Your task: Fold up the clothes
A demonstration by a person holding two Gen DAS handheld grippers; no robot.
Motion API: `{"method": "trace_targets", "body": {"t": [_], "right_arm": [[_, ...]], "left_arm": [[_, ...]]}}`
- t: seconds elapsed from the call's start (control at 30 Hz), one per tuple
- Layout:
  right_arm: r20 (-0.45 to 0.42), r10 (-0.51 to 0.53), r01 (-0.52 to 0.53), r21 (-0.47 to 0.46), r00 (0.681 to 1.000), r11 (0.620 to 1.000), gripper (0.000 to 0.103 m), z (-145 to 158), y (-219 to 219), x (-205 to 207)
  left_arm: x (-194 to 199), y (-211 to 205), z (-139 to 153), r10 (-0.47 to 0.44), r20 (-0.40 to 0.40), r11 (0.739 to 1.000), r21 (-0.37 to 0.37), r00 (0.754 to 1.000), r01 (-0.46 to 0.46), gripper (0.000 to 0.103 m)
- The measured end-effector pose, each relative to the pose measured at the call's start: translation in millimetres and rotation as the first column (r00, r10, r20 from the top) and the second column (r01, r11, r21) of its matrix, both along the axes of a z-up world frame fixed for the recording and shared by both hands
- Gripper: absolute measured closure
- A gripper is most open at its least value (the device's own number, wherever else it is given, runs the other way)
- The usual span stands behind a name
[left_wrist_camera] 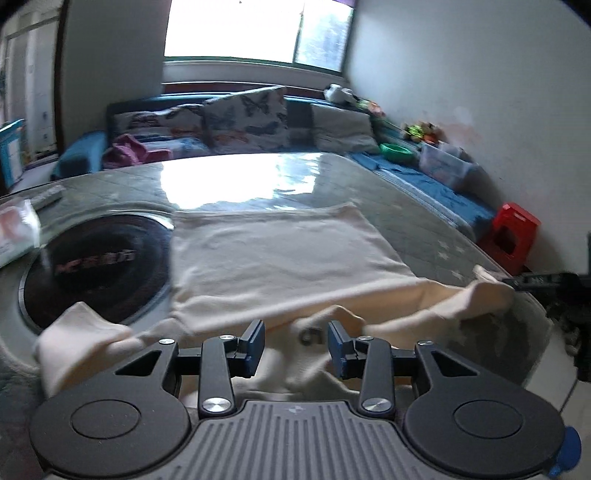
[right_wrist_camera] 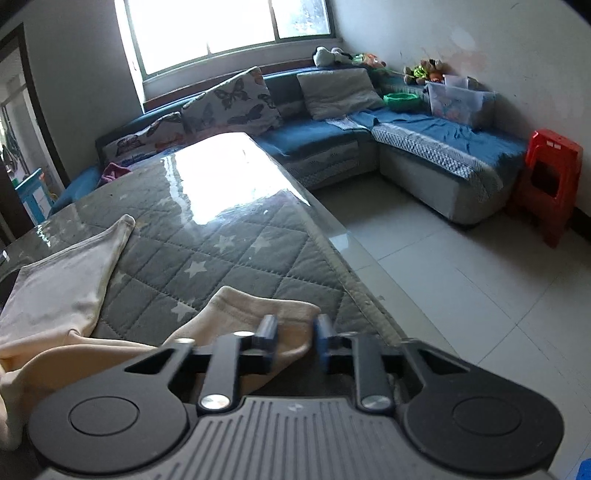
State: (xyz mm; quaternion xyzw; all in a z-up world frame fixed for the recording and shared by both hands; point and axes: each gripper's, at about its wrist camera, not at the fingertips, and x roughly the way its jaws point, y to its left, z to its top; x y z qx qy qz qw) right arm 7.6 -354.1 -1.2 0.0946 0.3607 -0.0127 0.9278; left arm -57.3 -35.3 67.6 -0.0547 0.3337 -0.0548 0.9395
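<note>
Both grippers sit at the near edge of the table with jaws apart and nothing between them. Our left gripper (left_wrist_camera: 296,345) hangs just above the neckline of the cream long-sleeved top (left_wrist_camera: 280,254), its blue pads set moderately wide on either side of the collar label. Our right gripper (right_wrist_camera: 294,341) is narrower but not closed, poised over the cuff end of the right sleeve (right_wrist_camera: 258,314), which lies just under and ahead of its fingers near the table's right edge.

The relation that matters — the top lies straight ahead of us, collar nearest, hem farthest, so its long axis runs away from the left gripper toward the sofa. The sleeves spread crosswise: the left sleeve (left_wrist_camera: 79,336) trails off beside a dark round hotplate (left_wrist_camera: 96,262) set into the table, the right one reaches toward the right gripper. We judge each sleeve belongs to the hand on its own side, and that the next fold brings a sleeve inward across the body.

Underneath is a grey quilted star-print cover (right_wrist_camera: 229,251) beneath a glossy clear sheet that glares under the window (right_wrist_camera: 221,26). Beyond stand a blue corner sofa (right_wrist_camera: 424,147) with butterfly cushions and a red plastic stool (right_wrist_camera: 550,184) on a pale tiled floor.
</note>
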Motion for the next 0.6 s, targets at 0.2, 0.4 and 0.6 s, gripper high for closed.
{"method": "trace_targets", "body": {"t": [0.2, 0.4, 0.6], "right_arm": [[0.089, -0.021, 0.024, -0.027, 0.996, 0.999, 0.098, 16.3, -0.6, -11.2], [0.182, -0.074, 0.089, -0.075, 0.98, 0.993, 0.098, 39.1, -6.5, -27.9], [0.107, -0.089, 0.101, -0.113, 0.99, 0.989, 0.093, 25.0, -6.4, -28.9]], "left_arm": [[9.9, -16.3, -6.1, -0.062, -0.001, 0.996, 0.061, 0.998, 0.062, 0.061], [21.0, -21.2, -23.5, -0.098, -0.036, 0.991, 0.088, 0.995, 0.101, 0.076], [10.4, -21.0, -28.8, -0.117, -0.036, 0.988, 0.095, 0.992, 0.12, 0.096]]}}
